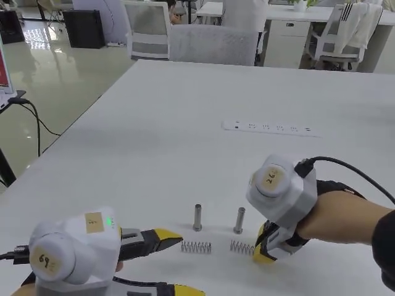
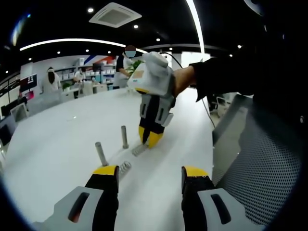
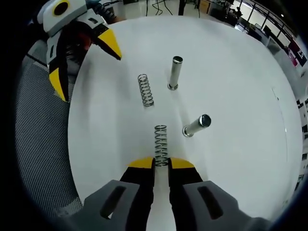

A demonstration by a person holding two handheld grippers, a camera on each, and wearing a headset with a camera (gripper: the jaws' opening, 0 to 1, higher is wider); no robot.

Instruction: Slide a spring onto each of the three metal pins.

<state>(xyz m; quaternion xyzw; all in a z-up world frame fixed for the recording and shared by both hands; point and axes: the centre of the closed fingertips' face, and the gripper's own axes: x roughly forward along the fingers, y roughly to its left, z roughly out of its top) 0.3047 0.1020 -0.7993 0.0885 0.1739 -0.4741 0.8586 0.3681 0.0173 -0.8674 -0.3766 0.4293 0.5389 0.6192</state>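
Right gripper view: R gripper (image 3: 161,164), jaws nearly together, tips pinching the near end of R spring (image 3: 161,142). Spring lies flat on table (image 3: 231,57) and runs straight out from the tips. R pin (image 3: 196,126) upright just beside it, on its right in this view, not touching. Further out is L spring (image 3: 146,90), flat, w/ L pin (image 3: 174,73) upright beside it, apart. Both springs are off the pins.

Head view: R hand (image 1: 336,216) at right edge, dark sleeve (image 1: 386,246), black strap (image 1: 330,185) at wrist. It holds the gripper pitched steeply down, yellow tips at tabletop on the spring's right end. L gripper (image 1: 176,262) sits low at bottom left, pointing right toward the springs. Jaws wide apart, nothing between them; the hand under it is mostly hidden. Its upper tip is near L spring's left end, apart from it. The 2 pins stand side by side just behind the 2 springs. Power strip (image 1: 271,128) well beyond, mid-table. Chairs (image 1: 148,31) past the far edge.

Left gripper view: R gripper tip-down ahead, beside the further pin. Mesh seat (image 2: 260,159) to the right, off the table edge.
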